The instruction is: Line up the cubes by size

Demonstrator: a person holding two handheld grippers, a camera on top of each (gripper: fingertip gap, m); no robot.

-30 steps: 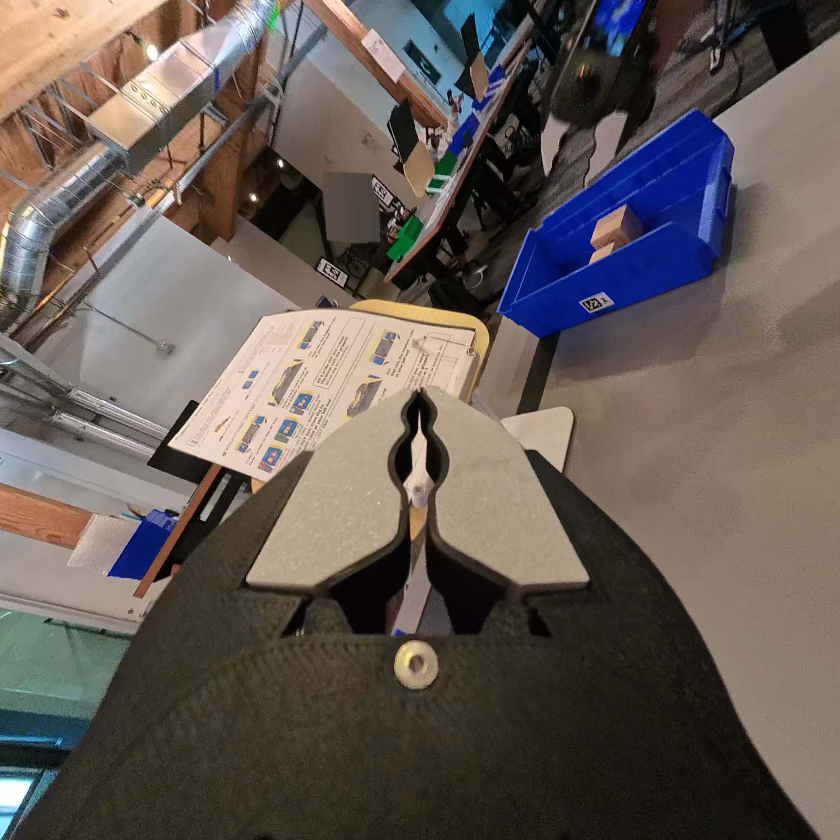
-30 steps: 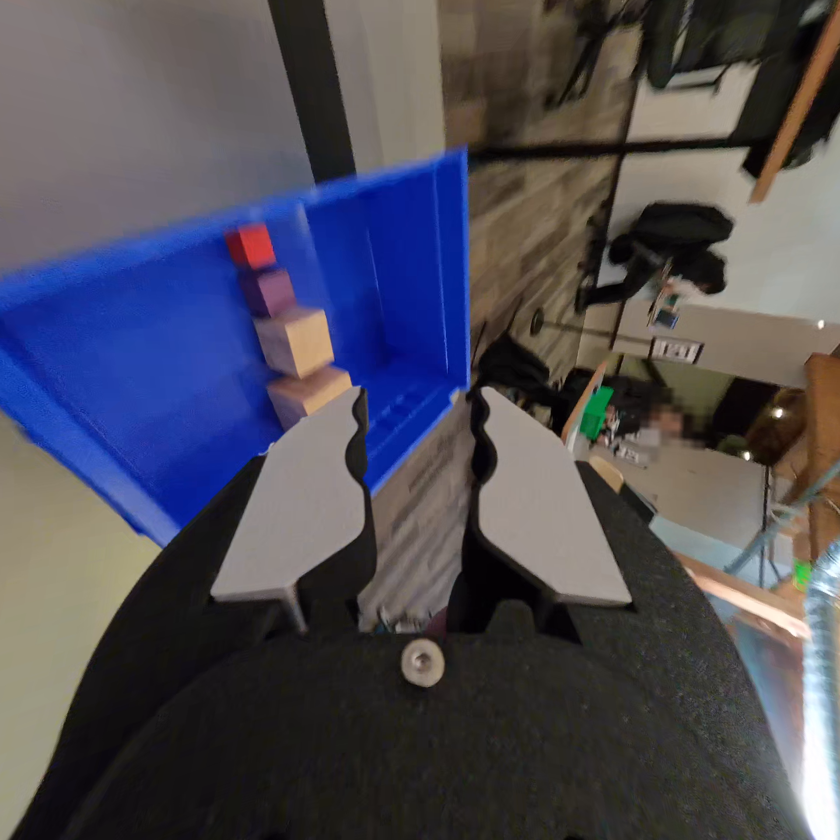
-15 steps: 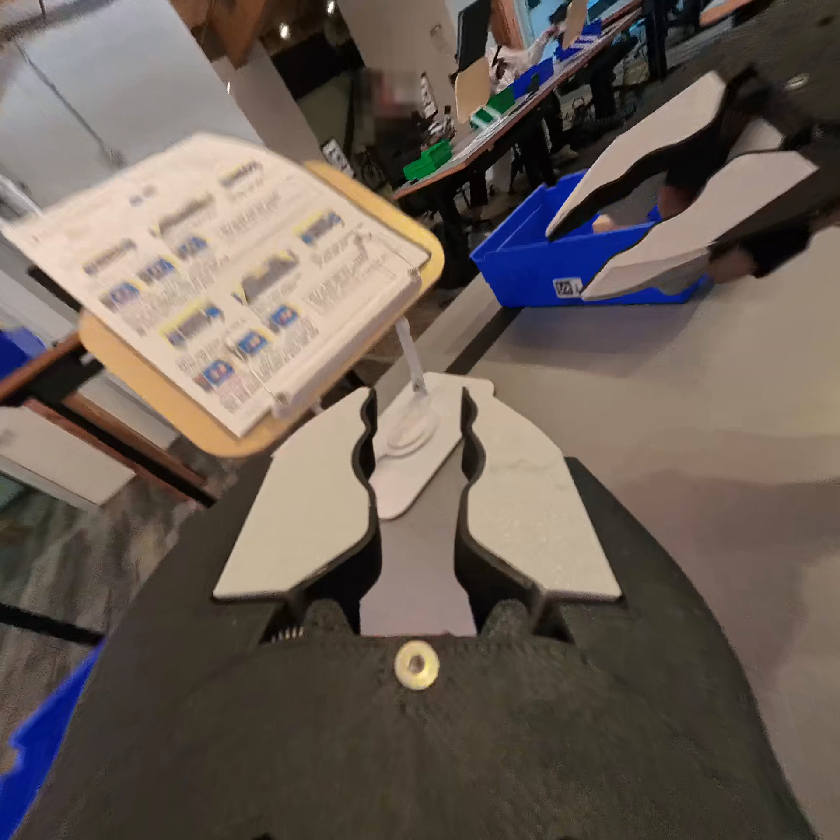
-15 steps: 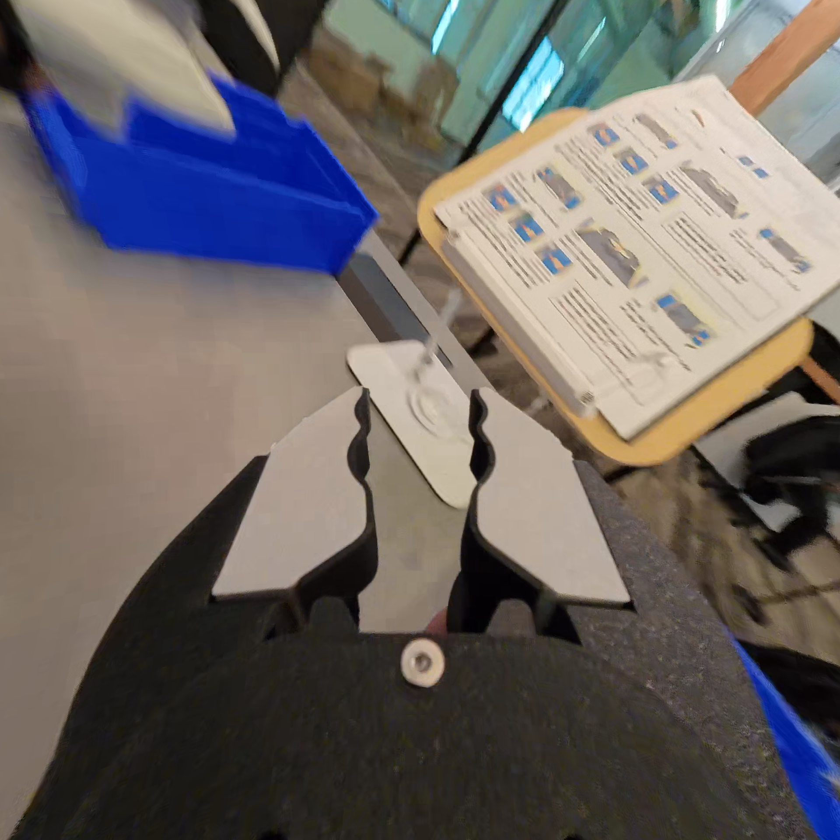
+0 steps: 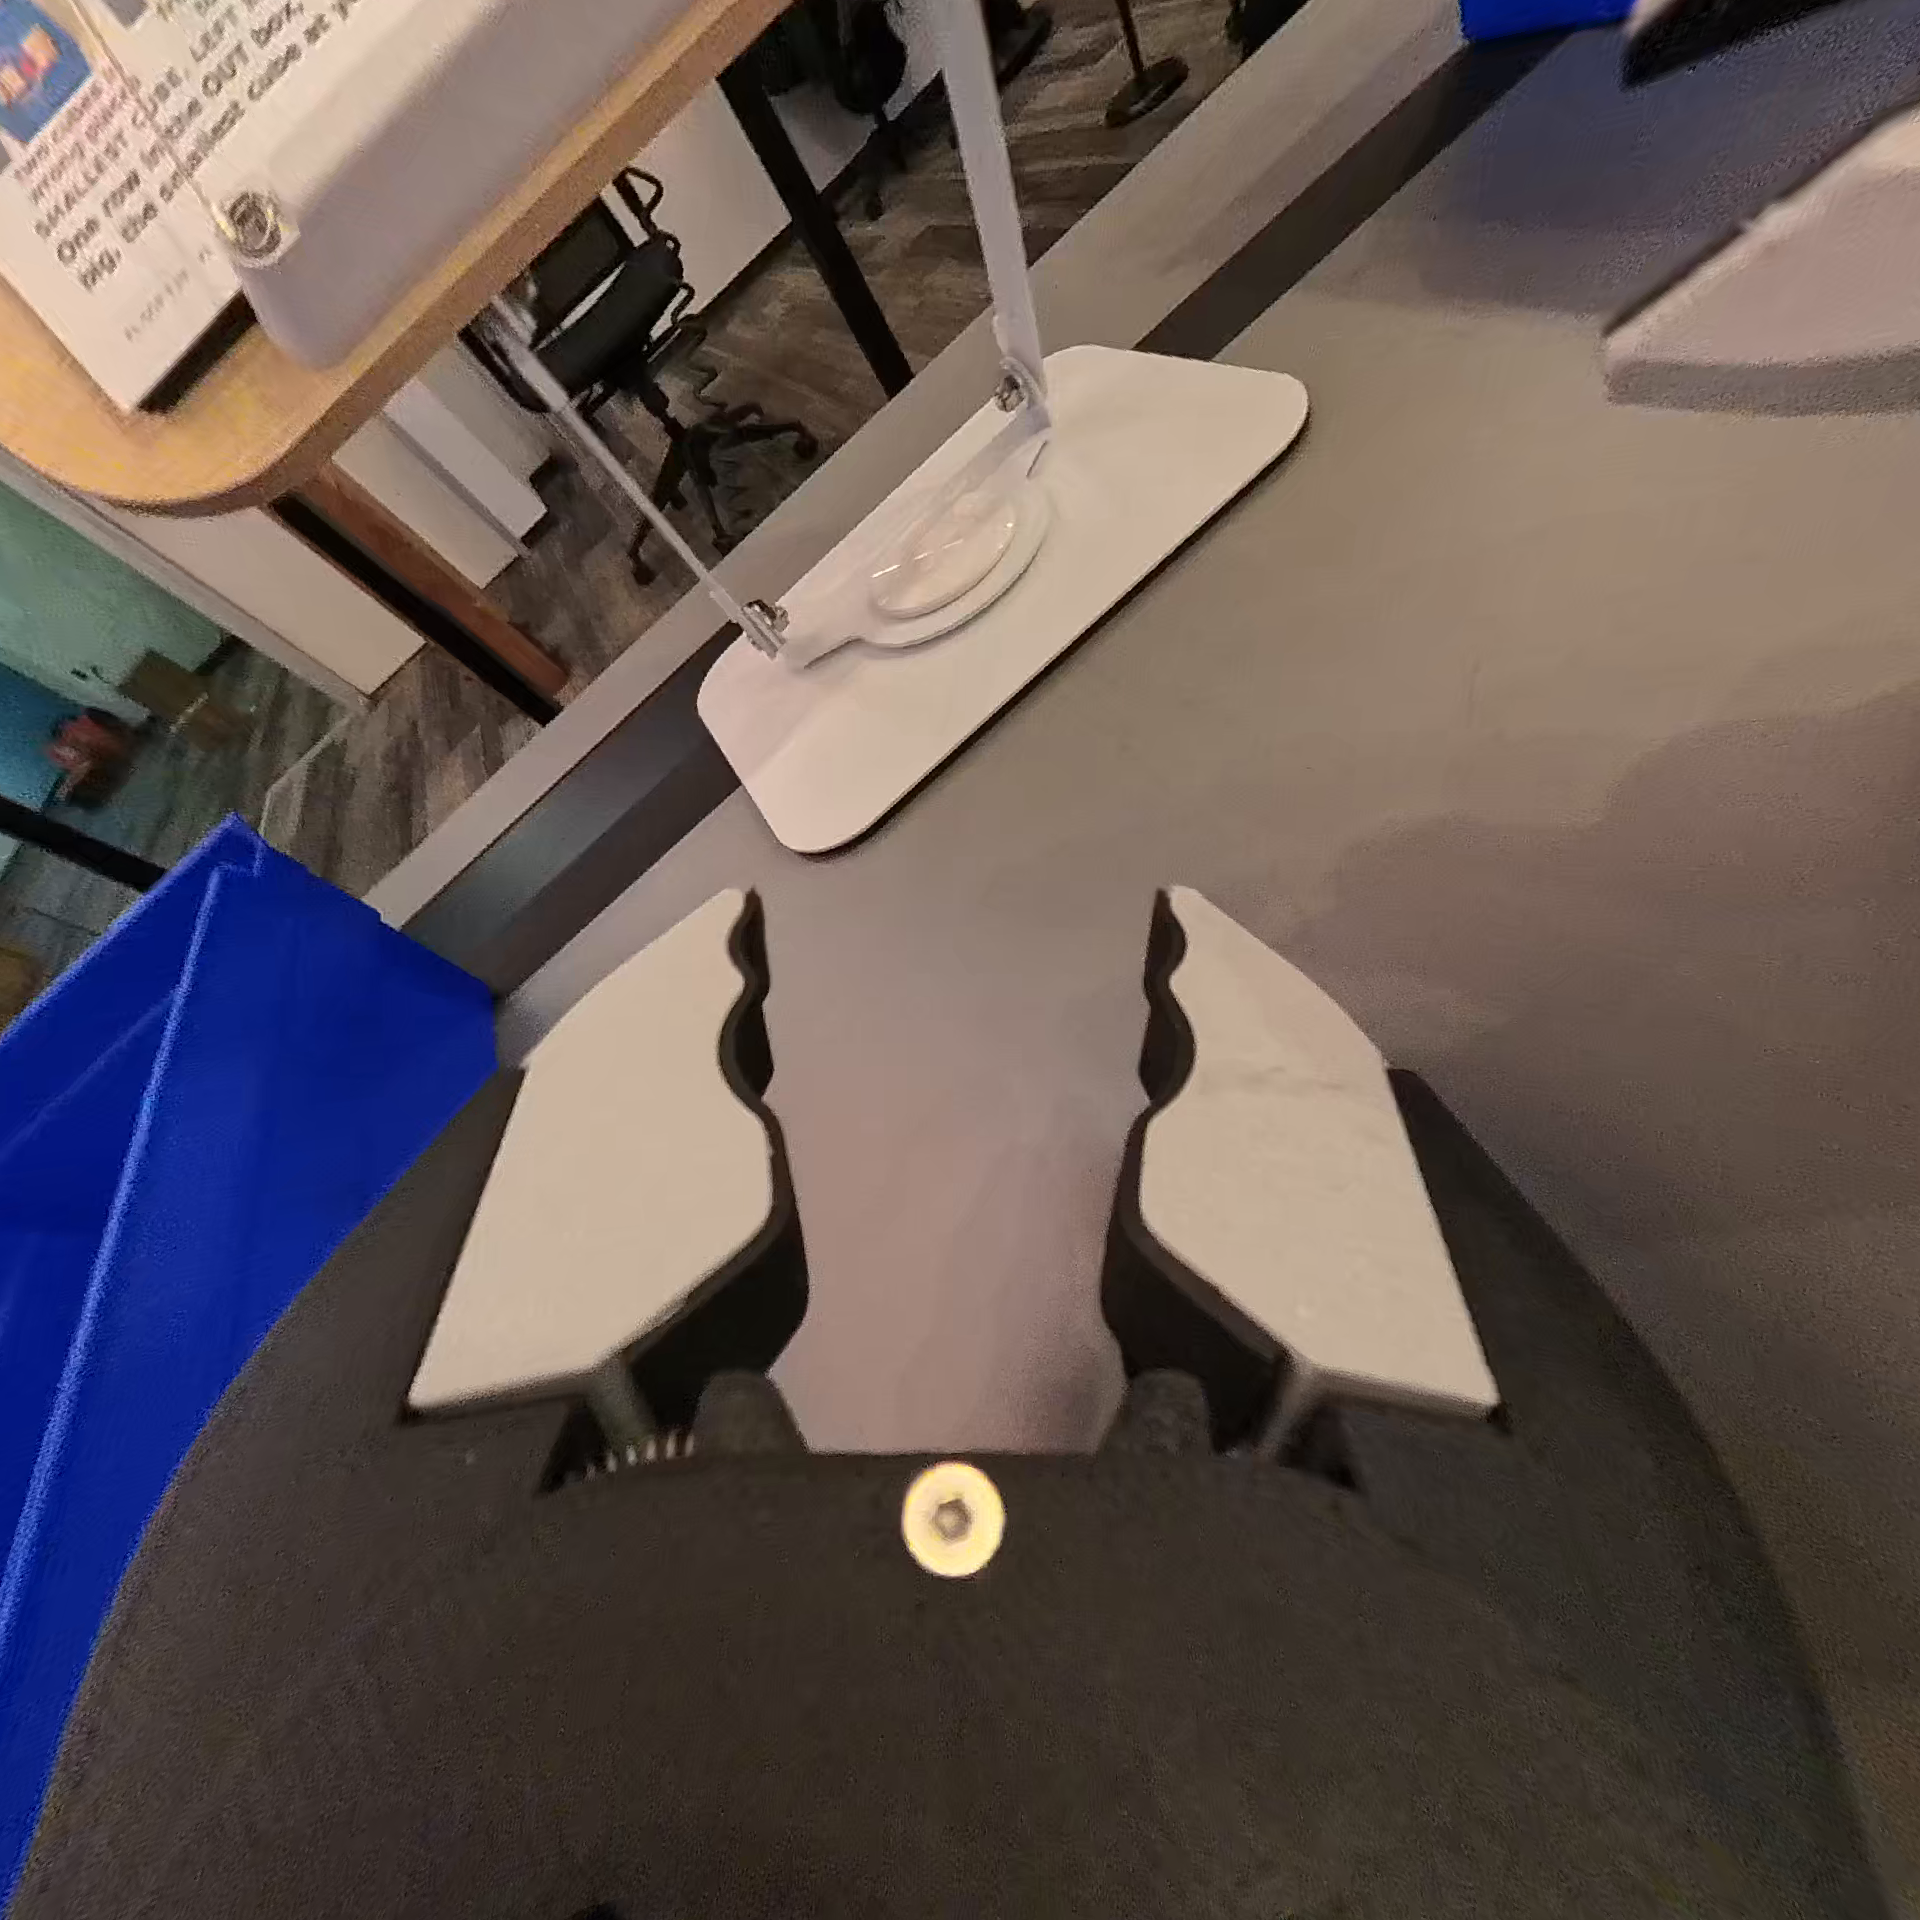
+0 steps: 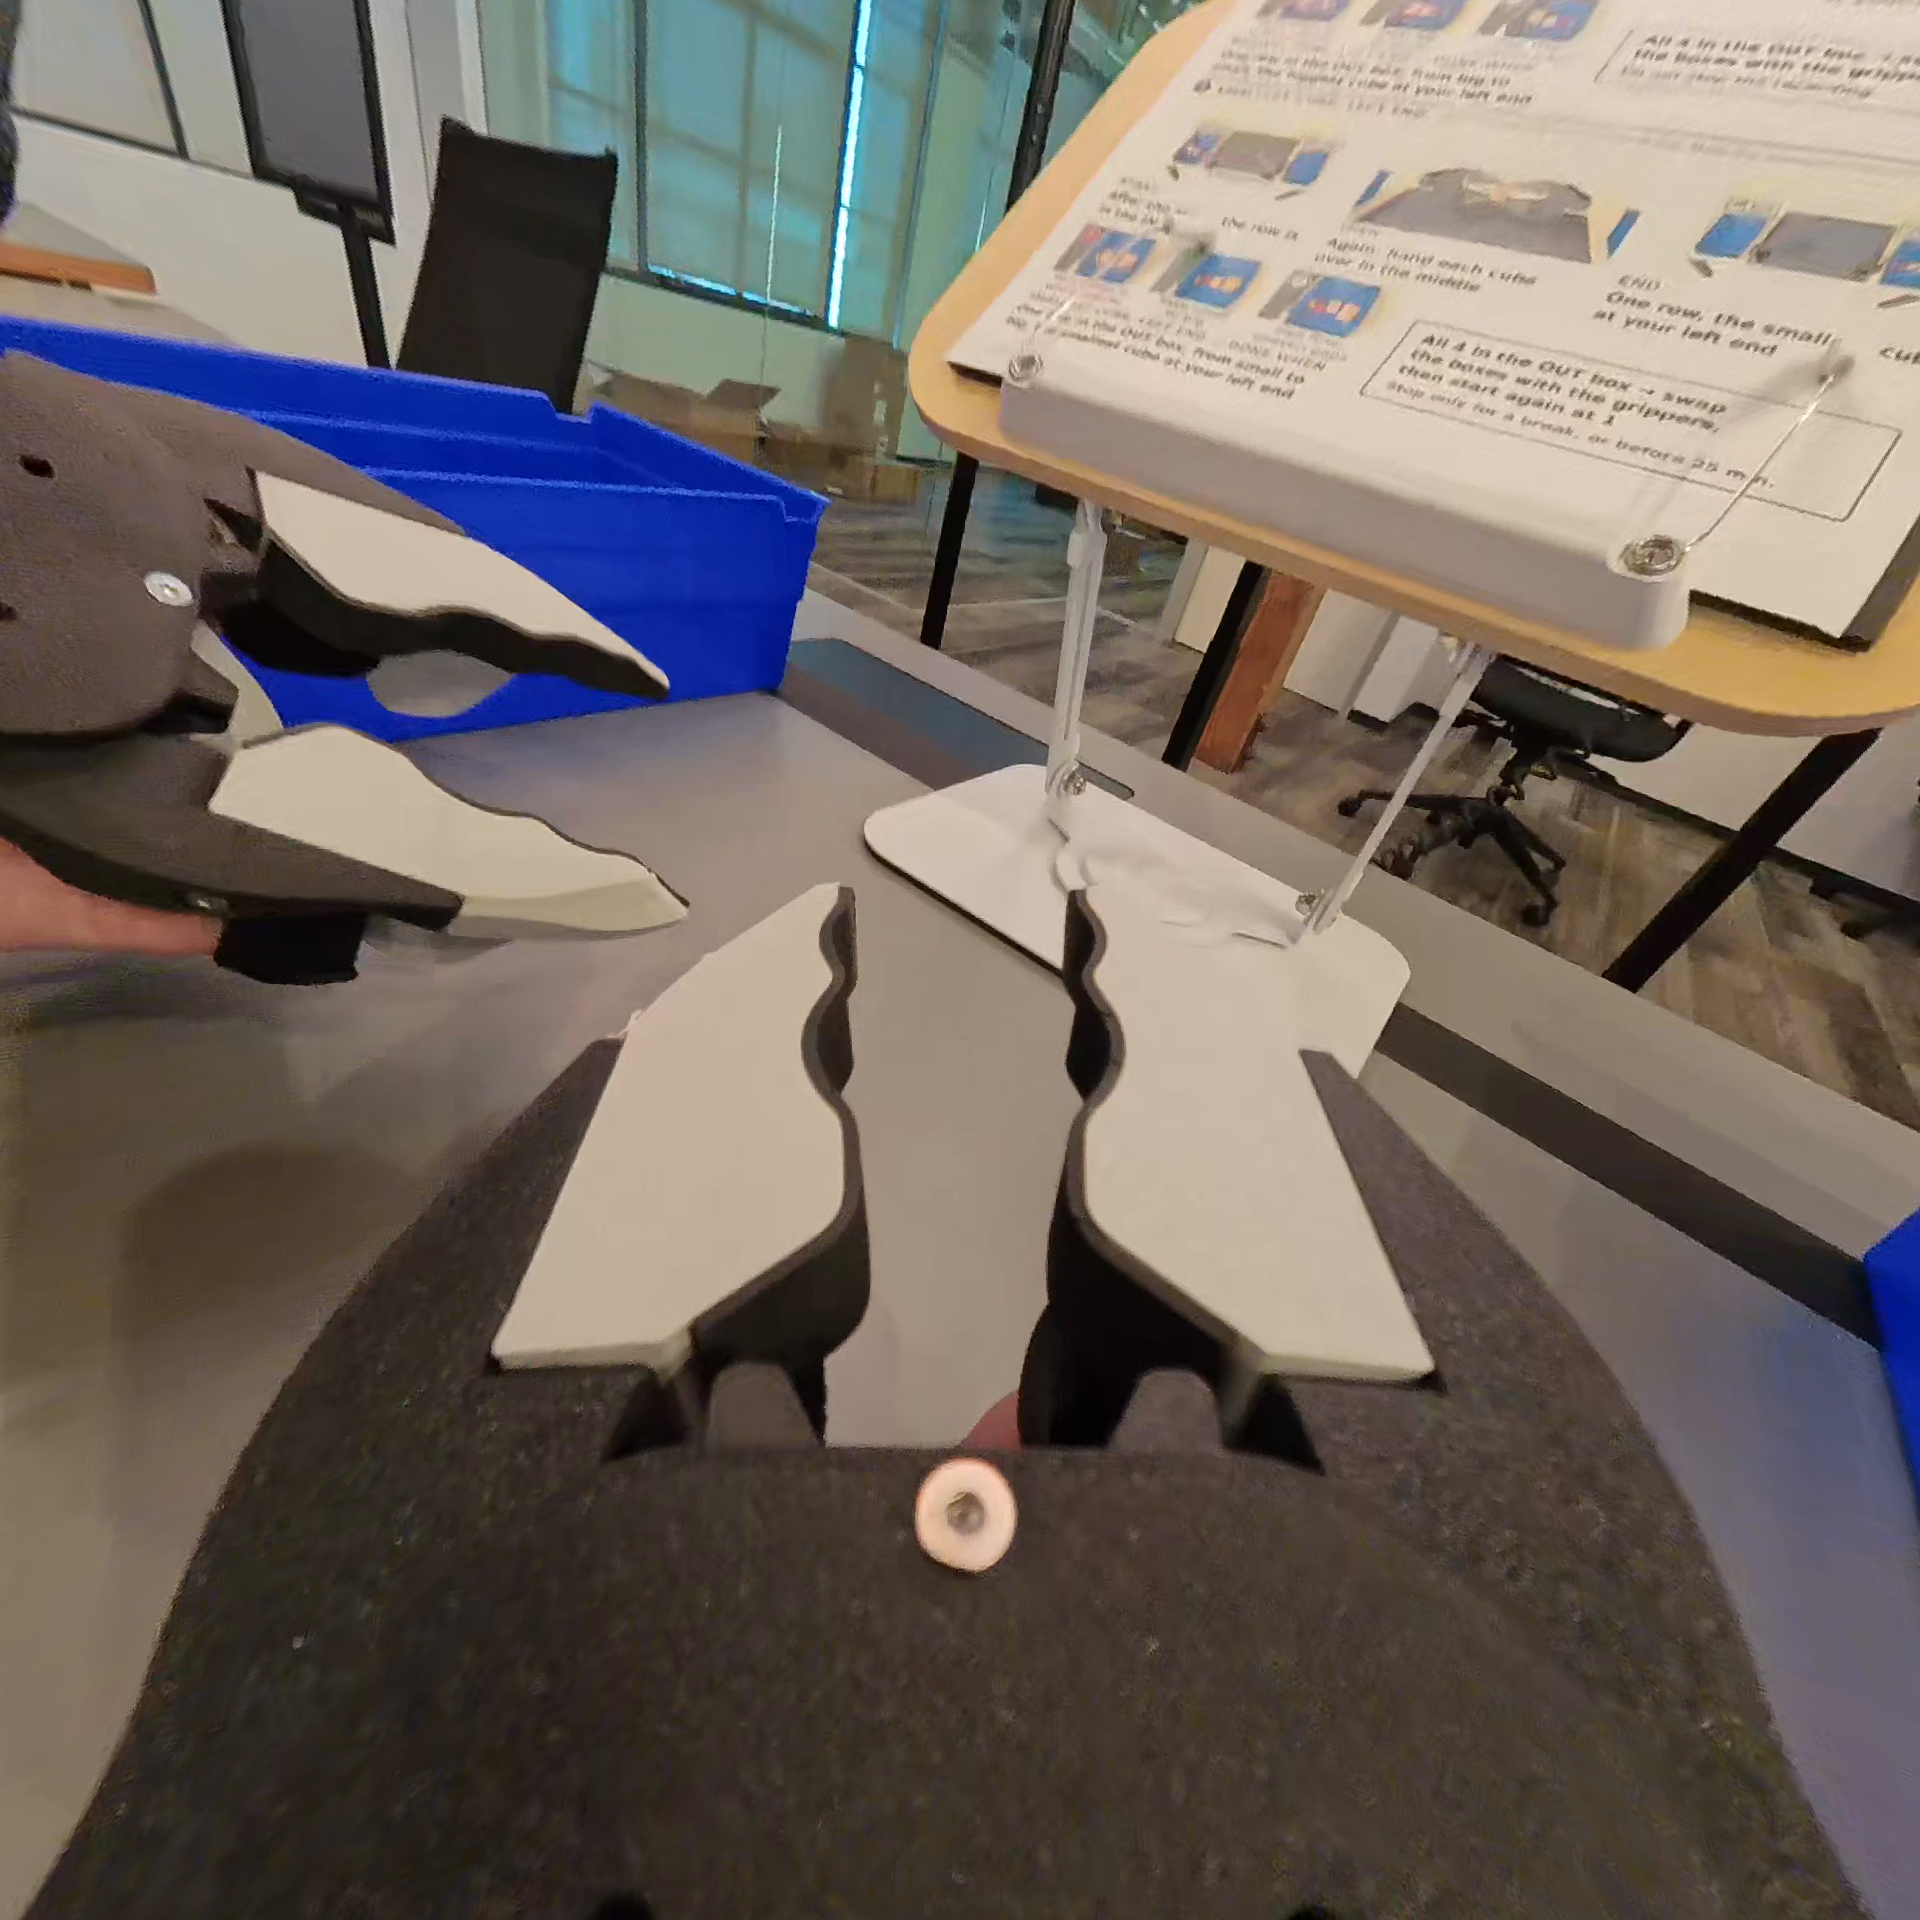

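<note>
Right wrist view: both grippers, left (image 6: 675,790) and right (image 6: 961,914), hover spread and bare over the grey table (image 6: 312,1143), near the stand (image 6: 1039,842) and blue bin (image 6: 582,520)

A grey table (image 6: 623,1039) carries a white stand base (image 6: 977,852) and a blue bin (image 6: 623,540).

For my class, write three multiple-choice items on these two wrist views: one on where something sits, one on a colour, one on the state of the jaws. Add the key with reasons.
1. Where does the white stand base rest?
A. on the grey table
B. in a bin
C. on the floor

2. What colour is the bin behind the left gripper?
A. green
B. blue
C. red

3. How do the right gripper jaws stand?
A. shut on a cube
B. shut on paper
C. apart, empty

Key: A, the base lies flat on the tabletop; B, its walls are blue; C, bare table shows between the fingers.
</note>
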